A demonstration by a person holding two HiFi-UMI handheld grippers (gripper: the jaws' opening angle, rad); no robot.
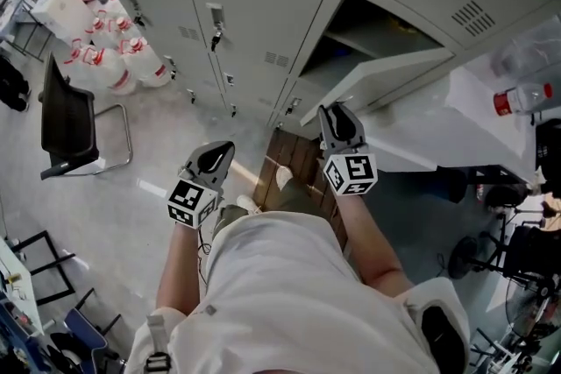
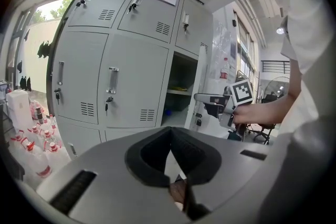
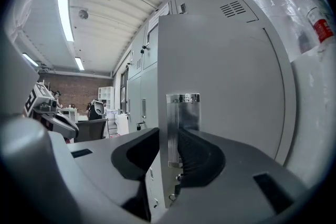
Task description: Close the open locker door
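locker door (image 1: 394, 70): flat grey painted sheet metal, swung out from its bay right of centre in the head view. In the right gripper view it fills the middle of the frame.
handle (image 3: 182, 128): narrow upright chrome plate, shiny, on the door near its free edge.
right gripper (image 1: 337, 114): we read it clamped on the locker door at that edge. 1 black ribbed pad lies on the handle side and the other jaw is on the far side of the panel.
left gripper (image 1: 215, 155): lower centre-left in the head view, well apart from the door. Its jaws meet at the tips with nothing between them.
lockers (image 1: 245, 13): grey steel bank with louvred vents and slim handles.
hard to see: the open bay is dark and we make out only 1 shelf. The lock under the handle is half covered by the jaw.
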